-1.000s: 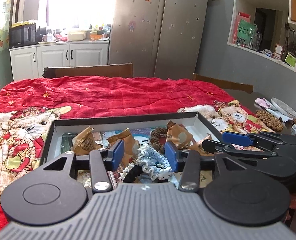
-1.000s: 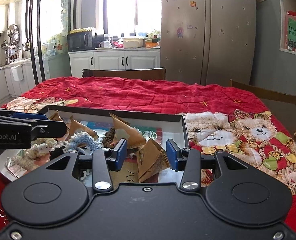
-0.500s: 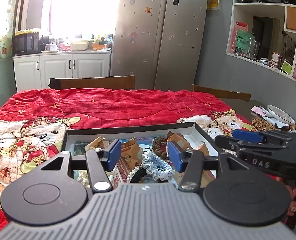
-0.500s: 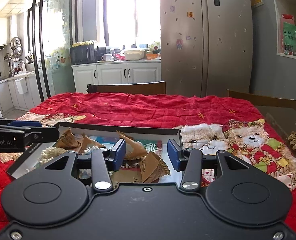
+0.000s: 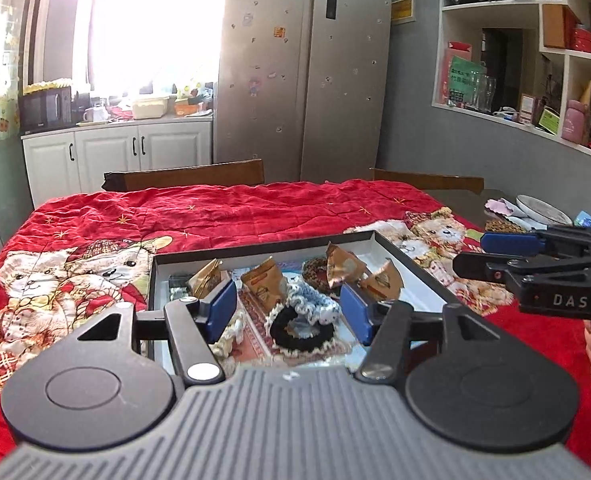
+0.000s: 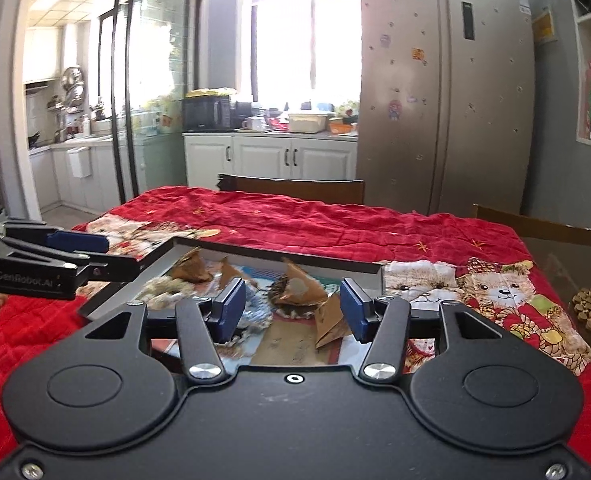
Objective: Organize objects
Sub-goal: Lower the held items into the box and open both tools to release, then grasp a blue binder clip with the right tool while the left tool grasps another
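- Shallow tray [image 5: 415,270] w/ dark rim sits on the red-quilted desk [image 5: 235,216], just ahead of and below both tongs; inside: brown folded packets [image 5: 345,266], a black hair tie [image 5: 301,326], a blue-white knitted scrunchie [image 5: 311,300], a cream one near the left pad.
- Left tongs [image 5: 287,310] released, nothing between the pads; jaws have just been opening. Black tie and scrunchie lie below the gap, untouched.
- Right tongs [image 6: 291,308] also released, jaws just been opening; a brown packet [image 6: 329,322] lies beyond the gap, inside the right pad, not pinched.
- Step, by my read: choosing the next pick. Best done one item at a time, coming down over a single packet edge, keeping clear of the other tongs.
- Hard to tell: tray's near edge hidden behind the tongs' bodies; right view blurred, so the small items run together. Sorting destination not evident.
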`<act>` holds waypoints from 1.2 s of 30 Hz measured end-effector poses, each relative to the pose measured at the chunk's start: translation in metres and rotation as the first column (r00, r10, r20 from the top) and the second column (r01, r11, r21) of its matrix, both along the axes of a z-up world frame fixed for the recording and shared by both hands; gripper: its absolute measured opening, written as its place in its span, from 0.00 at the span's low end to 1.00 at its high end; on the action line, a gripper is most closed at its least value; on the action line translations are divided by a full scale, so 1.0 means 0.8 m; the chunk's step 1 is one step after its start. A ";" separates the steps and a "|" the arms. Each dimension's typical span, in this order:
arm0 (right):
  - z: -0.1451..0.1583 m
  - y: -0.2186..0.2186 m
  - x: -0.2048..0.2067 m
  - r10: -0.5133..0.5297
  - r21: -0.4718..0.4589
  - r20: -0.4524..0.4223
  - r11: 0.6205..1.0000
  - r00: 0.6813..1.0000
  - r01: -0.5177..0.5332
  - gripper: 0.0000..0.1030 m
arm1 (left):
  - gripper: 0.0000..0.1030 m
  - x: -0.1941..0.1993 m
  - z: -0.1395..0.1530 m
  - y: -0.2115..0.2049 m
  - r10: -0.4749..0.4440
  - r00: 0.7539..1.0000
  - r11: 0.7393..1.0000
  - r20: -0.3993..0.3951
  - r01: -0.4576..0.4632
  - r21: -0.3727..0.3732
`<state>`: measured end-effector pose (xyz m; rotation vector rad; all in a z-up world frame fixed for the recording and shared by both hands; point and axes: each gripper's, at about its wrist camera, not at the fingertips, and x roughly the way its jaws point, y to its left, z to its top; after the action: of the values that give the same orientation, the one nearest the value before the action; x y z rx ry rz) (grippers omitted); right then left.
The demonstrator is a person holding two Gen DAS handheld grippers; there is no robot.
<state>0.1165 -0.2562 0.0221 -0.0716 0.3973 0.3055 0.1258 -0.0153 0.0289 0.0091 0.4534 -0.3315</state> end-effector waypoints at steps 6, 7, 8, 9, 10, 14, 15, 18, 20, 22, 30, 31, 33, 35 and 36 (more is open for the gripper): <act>-0.011 0.010 -0.031 0.061 -0.022 -0.020 0.998 0.998 -0.062 0.50 | 0.71 -0.029 -0.007 0.006 -0.024 1.000 0.999 0.001 0.024 0.021; -0.015 0.012 -0.034 0.072 -0.029 -0.027 0.997 0.997 -0.073 0.50 | 0.72 -0.032 -0.010 0.005 -0.029 1.000 0.999 -0.002 0.029 0.026; -0.020 0.015 -0.038 0.083 -0.041 -0.033 0.996 0.996 -0.084 0.50 | 0.72 -0.037 -0.013 0.005 -0.034 0.999 0.999 -0.005 0.034 0.032; -0.026 0.017 -0.040 0.091 -0.052 -0.038 0.994 0.995 -0.093 0.50 | 0.72 -0.040 -0.016 0.004 -0.039 0.999 0.999 -0.008 0.039 0.038; -0.031 0.020 -0.043 0.099 -0.065 -0.044 0.993 0.994 -0.102 0.50 | 0.72 -0.044 -0.020 0.004 -0.046 0.999 0.998 -0.011 0.046 0.045; -0.052 0.024 -0.044 0.141 -0.072 -0.084 0.987 0.986 -0.147 0.50 | 0.72 -0.056 -0.038 -0.002 -0.067 0.997 0.994 -0.030 0.069 0.081; -0.057 0.025 -0.044 0.153 -0.071 -0.094 0.985 0.984 -0.160 0.50 | 0.72 -0.057 -0.045 -0.004 -0.072 0.997 0.993 -0.040 0.075 0.086; -0.070 0.028 -0.045 0.185 -0.089 -0.113 0.977 0.976 -0.195 0.50 | 0.72 -0.061 -0.063 -0.004 -0.085 0.994 0.992 -0.070 0.091 0.084; -0.079 0.031 -0.045 0.211 -0.113 -0.123 0.968 0.970 -0.225 0.50 | 0.72 -0.059 -0.075 -0.005 -0.086 0.992 0.991 -0.091 0.094 0.094; -0.088 0.034 -0.046 0.229 -0.137 -0.134 0.959 0.964 -0.247 0.50 | 0.72 -0.057 -0.088 -0.006 -0.082 0.990 0.990 -0.111 0.093 0.103; -0.122 0.041 -0.026 0.260 -0.147 -0.210 0.945 0.942 -0.294 0.50 | 0.72 -0.044 -0.115 -0.003 -0.071 0.984 0.991 -0.161 0.087 0.098; -0.126 0.041 -0.023 0.258 -0.148 -0.216 0.945 0.942 -0.293 0.50 | 0.72 -0.042 -0.116 -0.003 -0.070 0.984 0.992 -0.163 0.086 0.096; -0.131 0.041 -0.019 0.258 -0.142 -0.223 0.945 0.940 -0.294 0.50 | 0.72 -0.040 -0.119 -0.003 -0.071 0.983 0.992 -0.167 0.087 0.093; -0.132 0.040 -0.016 0.267 -0.134 -0.222 0.944 0.938 -0.301 0.50 | 0.72 -0.039 -0.121 -0.004 -0.072 0.983 0.992 -0.168 0.088 0.092; -0.132 0.041 -0.015 0.271 -0.132 -0.222 0.943 0.937 -0.304 0.49 | 0.72 -0.038 -0.122 -0.004 -0.072 0.983 0.992 -0.167 0.089 0.092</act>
<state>0.1049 -0.2238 -0.0831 -0.2651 0.6146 0.5735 0.0955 -0.0187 -0.0689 0.0973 0.6334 -0.3909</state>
